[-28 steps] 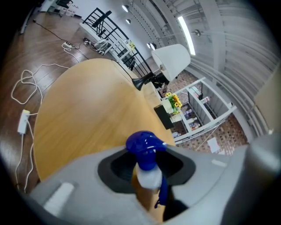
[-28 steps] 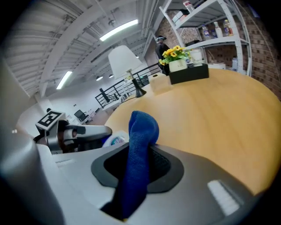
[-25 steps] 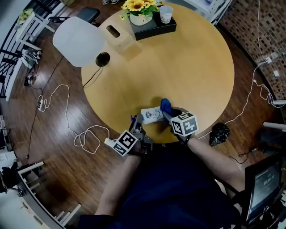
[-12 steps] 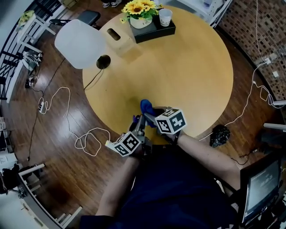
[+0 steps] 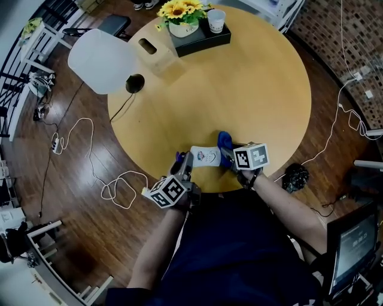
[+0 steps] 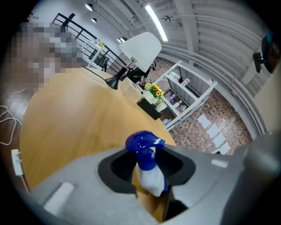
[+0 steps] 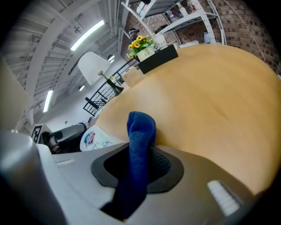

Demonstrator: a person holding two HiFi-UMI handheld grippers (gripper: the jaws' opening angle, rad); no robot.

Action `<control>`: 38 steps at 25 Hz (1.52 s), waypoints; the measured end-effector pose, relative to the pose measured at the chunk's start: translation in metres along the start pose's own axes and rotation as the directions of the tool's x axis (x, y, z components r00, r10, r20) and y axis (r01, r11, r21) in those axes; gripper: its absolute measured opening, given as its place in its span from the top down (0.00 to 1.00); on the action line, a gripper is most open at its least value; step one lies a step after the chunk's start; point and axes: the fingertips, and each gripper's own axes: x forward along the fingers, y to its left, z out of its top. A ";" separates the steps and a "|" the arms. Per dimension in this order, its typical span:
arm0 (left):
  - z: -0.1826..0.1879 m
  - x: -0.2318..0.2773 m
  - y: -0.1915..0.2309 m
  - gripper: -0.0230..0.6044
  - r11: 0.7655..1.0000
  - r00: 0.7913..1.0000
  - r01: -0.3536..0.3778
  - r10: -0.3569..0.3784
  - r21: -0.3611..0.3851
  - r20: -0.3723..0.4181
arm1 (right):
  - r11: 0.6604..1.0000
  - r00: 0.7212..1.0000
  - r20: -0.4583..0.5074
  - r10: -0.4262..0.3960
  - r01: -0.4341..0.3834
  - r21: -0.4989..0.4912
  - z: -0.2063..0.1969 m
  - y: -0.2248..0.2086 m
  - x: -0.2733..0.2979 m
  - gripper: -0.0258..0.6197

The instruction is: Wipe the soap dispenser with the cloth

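Note:
The soap dispenser (image 5: 203,157), a white bottle with a printed label, is held sideways just above the near edge of the round wooden table (image 5: 257,83). My left gripper (image 5: 184,165) is shut on it. In the left gripper view its blue pump head (image 6: 143,142) and white neck stick out between the jaws of the left gripper (image 6: 150,184). My right gripper (image 5: 231,157) is shut on a blue cloth (image 5: 224,142), which rests against the bottle's right end. In the right gripper view the cloth (image 7: 141,132) stands up from the right gripper (image 7: 136,169), and the dispenser (image 7: 94,139) lies to its left.
At the table's far side stand a black tray (image 5: 200,37) with a pot of sunflowers (image 5: 178,13) and a paper cup (image 5: 216,20), a wooden box (image 5: 153,52) and a white-shaded lamp (image 5: 100,60). Cables (image 5: 114,185) trail on the wooden floor.
The right gripper swept the cloth left over the dispenser, then came back right to the bottle's right end. The left gripper kept its hold and rolled a little.

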 end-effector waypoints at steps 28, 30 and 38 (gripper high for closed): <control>-0.020 -0.008 -0.091 0.75 0.611 0.958 0.283 -0.141 0.740 -0.250 | 0.985 0.985 0.024 0.168 -0.169 0.022 -0.033 0.019 0.001 0.81; -0.030 -0.011 -0.095 0.75 0.533 0.946 0.322 -0.146 0.783 -0.290 | 0.982 0.981 0.057 0.187 -0.189 0.032 -0.024 0.023 -0.004 0.81; -0.072 -0.026 -0.111 0.74 0.247 0.896 0.442 -0.093 0.862 -0.434 | 0.953 0.931 0.208 0.300 -0.300 -0.031 0.028 0.048 -0.041 0.81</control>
